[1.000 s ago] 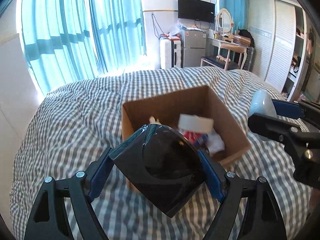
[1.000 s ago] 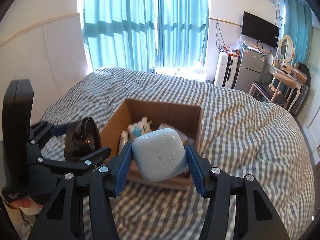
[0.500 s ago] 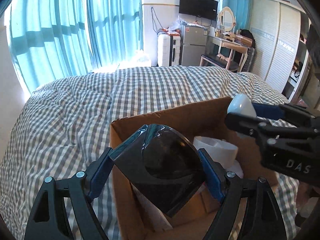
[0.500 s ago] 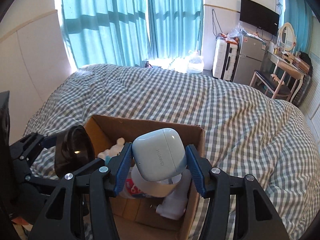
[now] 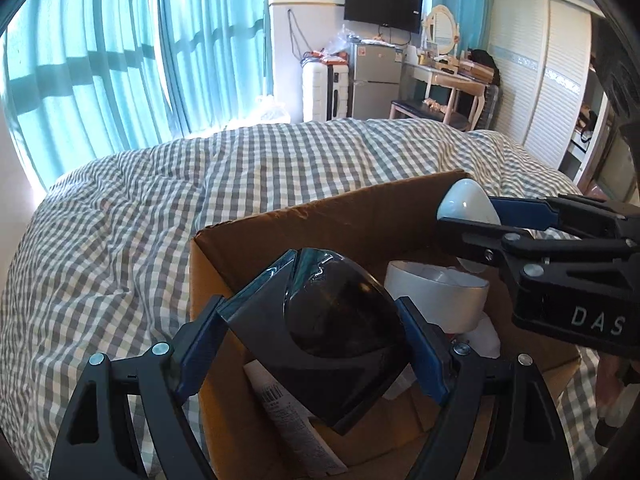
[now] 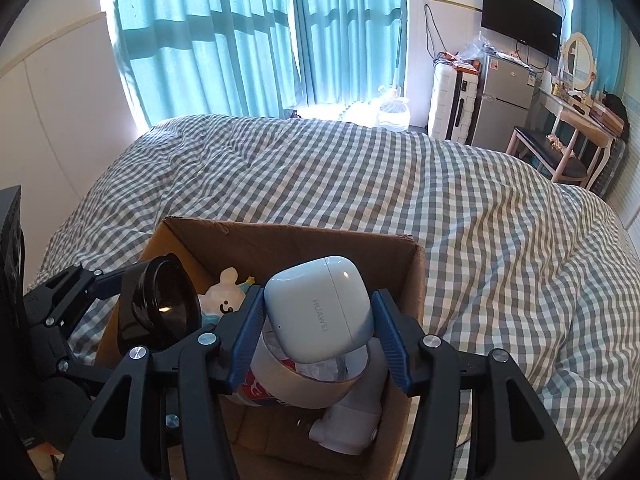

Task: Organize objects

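Observation:
An open cardboard box [image 5: 320,216] [image 6: 288,236] sits on the checked bed. My left gripper [image 5: 316,344] is shut on a glossy black angular object [image 5: 336,320], held over the box's left side; it also shows in the right wrist view [image 6: 160,312]. My right gripper [image 6: 318,320] is shut on a pale blue-white Huawei earbud case [image 6: 320,312], held over the box's right side; the case also shows in the left wrist view [image 5: 464,204]. Inside the box lie a tape roll [image 5: 436,296] [image 6: 304,388], a white plush toy [image 6: 224,300], a white device [image 6: 352,420] and a flat packet [image 5: 288,416].
The grey-white checked duvet [image 6: 360,184] spreads around the box. Teal curtains [image 6: 240,32], a small fridge [image 6: 504,104], a white suitcase [image 6: 452,104], a dressing table with stool [image 6: 568,140] and a wardrobe [image 5: 552,80] stand beyond the bed.
Both grippers have moved forward from in front of the box to above its opening, each still holding its object. The box now fills the lower part of both views.

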Motion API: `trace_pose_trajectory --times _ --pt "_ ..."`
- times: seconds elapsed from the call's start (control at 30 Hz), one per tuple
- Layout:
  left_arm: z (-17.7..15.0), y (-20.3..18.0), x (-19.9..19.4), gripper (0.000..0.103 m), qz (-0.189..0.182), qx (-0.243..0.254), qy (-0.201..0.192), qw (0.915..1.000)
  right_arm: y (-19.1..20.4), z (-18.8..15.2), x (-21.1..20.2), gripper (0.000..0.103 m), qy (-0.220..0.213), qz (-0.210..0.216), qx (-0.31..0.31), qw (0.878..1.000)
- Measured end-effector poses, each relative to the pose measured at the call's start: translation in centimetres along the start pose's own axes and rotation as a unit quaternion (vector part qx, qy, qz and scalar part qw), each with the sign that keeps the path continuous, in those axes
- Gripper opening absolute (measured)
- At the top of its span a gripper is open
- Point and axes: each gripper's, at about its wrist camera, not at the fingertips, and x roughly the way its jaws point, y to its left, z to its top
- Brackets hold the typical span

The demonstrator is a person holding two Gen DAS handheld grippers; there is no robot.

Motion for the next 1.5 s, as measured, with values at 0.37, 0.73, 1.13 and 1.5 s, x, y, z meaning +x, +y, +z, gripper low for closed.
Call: trace_pose_trajectory --times 0.37,0.73,1.13,1.5 --pt "0.1 -0.5 -3.7 0.094 -0.026 -0.02 -0.005 0.9994 0.0 0.9 -5.2 0.076 -0.047 -0.007 0.03 0.998" --pt "1.7 -1.0 -14.2 0.1 0.011 -0.023 -0.083 0.9962 1.3 0.2 -17.2 0.08 -0.118 -0.036 0.024 0.992" --pt "-0.3 -1.6 -24.1 0.103 0.062 -0.021 -0.173 0.9827 3.5 -4.7 -26.2 0.091 -0.187 -0.064 0.019 0.98" --pt "-6.6 -1.7 -26.8 0.103 0.092 -0.052 -0.197 0.9747 4.9 -12.8 -27.7 0.101 -0.212 -0.087 0.03 0.973"
